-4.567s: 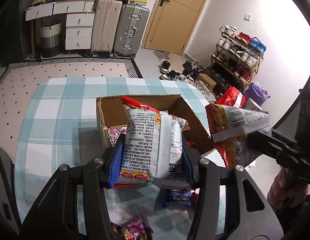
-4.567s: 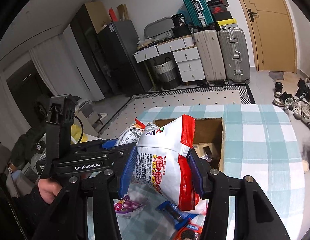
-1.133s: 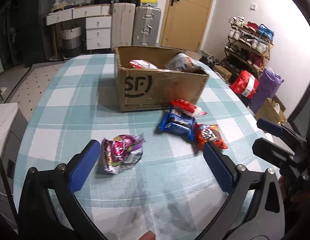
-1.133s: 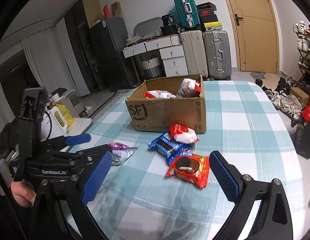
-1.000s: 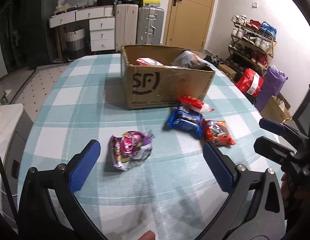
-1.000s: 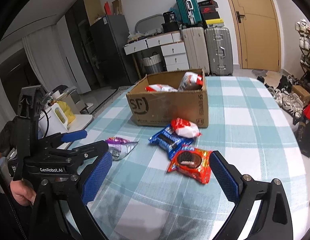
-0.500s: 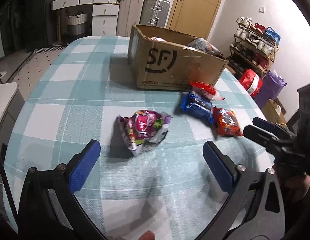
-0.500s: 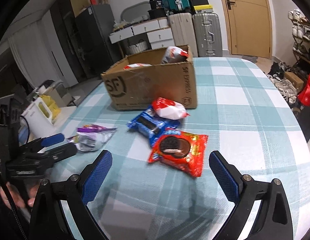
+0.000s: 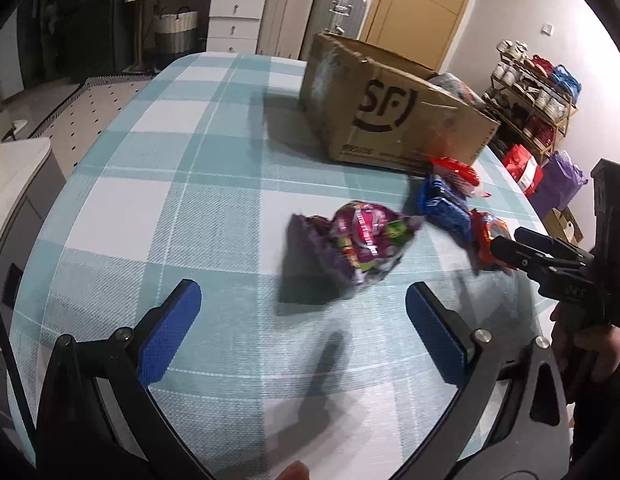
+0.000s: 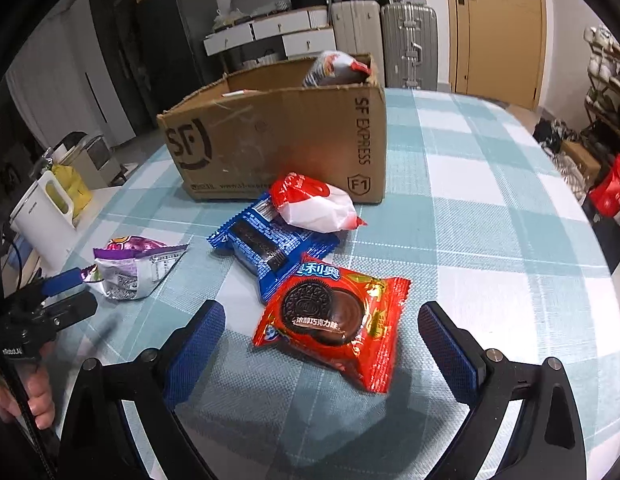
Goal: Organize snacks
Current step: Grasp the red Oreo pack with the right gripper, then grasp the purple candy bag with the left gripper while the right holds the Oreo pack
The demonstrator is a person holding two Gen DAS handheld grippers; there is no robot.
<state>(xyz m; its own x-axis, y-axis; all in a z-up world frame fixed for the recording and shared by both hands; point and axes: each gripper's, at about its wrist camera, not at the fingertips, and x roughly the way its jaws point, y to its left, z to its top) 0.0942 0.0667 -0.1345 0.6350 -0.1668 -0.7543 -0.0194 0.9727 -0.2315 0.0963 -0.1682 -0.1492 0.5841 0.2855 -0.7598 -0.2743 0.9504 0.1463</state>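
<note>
Right wrist view: the right gripper [image 10: 321, 340], pads wide apart, has the red foil cookie packet [image 10: 336, 318] lying flat just ahead between them, long axis crosswise.

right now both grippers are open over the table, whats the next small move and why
Probably lower the right gripper onto the red cookie packet and close. Its open jaws already stand on either side of that packet, which lies flat on the tablecloth, outside the cardboard box. The left gripper, also open, is lined up short of the purple snack bag.
</note>
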